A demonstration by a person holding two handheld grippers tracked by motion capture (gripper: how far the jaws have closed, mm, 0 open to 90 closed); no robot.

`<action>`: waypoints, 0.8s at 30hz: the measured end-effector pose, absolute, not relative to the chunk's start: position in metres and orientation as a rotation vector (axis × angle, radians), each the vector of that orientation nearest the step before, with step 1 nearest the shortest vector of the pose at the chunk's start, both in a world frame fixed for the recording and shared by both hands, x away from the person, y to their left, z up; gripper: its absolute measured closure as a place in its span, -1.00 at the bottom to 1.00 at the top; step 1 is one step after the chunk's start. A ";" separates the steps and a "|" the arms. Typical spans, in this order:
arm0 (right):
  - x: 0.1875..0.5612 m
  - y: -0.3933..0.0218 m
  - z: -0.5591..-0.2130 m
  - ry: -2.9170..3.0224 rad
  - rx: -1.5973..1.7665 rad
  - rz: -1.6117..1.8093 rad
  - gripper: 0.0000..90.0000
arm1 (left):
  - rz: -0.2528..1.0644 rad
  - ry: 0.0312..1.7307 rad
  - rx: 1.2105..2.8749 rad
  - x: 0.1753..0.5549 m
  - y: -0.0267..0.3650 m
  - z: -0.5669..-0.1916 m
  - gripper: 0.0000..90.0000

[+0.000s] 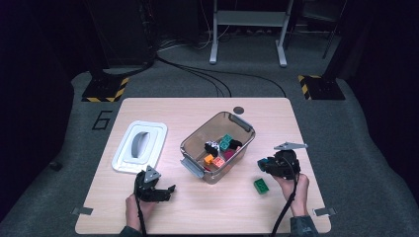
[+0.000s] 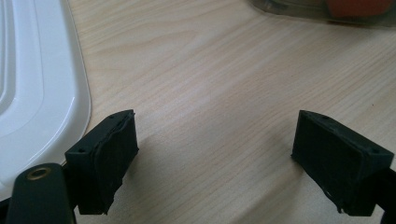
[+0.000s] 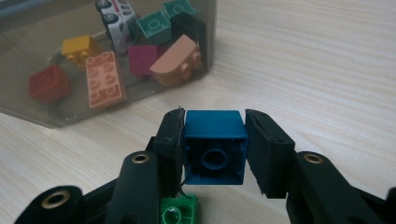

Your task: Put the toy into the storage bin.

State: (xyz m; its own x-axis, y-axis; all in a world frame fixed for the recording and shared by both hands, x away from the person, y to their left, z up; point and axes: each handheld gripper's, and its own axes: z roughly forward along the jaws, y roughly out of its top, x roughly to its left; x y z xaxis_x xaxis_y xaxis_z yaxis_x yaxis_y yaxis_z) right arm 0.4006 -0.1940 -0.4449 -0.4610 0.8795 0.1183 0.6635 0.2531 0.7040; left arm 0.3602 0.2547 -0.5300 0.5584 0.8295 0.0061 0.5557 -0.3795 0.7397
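High view. The landmark is the clear smoky plastic bin with grey end handles (image 1: 218,146), standing open at the middle of the pale wood-grain desk (image 1: 163,212). The right tongs (image 1: 262,165) hover just right of the bin, closed on a small blue block. A green studded plastic brick (image 1: 261,185) lies on the desk right of the bin, on the person's side. The white moulded plastic lid (image 1: 140,146) lies flat, left of the bin. The left tongs (image 1: 164,189) rest near the bin's near-left corner, holding nothing.

Left gripper view. The left tongs (image 2: 215,154) stand wide over bare desk; the pads are matte black and ridged. The lid's glossy rounded rim (image 2: 70,93) lies beside the left jaw.

Right gripper view. The right tongs (image 3: 214,140) clamp the square blue hard-plastic brick (image 3: 215,144) by two smooth side walls, hollow underside toward the camera. The bin, ahead of the brick, holds red, orange, yellow, magenta, teal and black bricks and a small toy car.

Risks (judgement):
- Smooth walls on a shallow grip: the brick may slip or twist.
- A low approach may strike the bin's rim.
- Releasing early would drop the brick outside the bin.
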 end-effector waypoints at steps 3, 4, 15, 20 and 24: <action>0.402 -0.193 -0.438 2.229 1.407 1.025 0.31 | 0.497 1.107 2.087 0.360 0.255 -0.530 -0.70; 0.403 -0.192 -0.433 2.224 1.398 1.029 0.31 | 0.497 1.107 2.087 0.360 0.255 -0.530 -0.70; 0.407 -0.187 -0.407 2.208 1.346 1.034 0.31 | 0.497 1.108 2.087 0.360 0.255 -0.530 -0.70; 0.410 -0.186 -0.397 2.205 1.336 1.042 0.31 | 0.497 1.107 2.087 0.360 0.255 -0.530 -0.70; 0.413 -0.183 -0.385 2.200 1.317 1.044 0.31 | 0.497 1.107 2.087 0.360 0.255 -0.530 -0.70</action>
State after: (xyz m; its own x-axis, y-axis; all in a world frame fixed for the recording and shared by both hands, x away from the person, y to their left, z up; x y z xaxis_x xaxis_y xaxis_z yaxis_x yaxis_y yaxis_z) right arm 0.4134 -0.1830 -0.3848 -0.4937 0.8678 0.0565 0.5927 0.2882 0.7521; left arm 0.3602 0.2548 -0.5300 0.5587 0.8294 0.0059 0.5557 -0.3796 0.7397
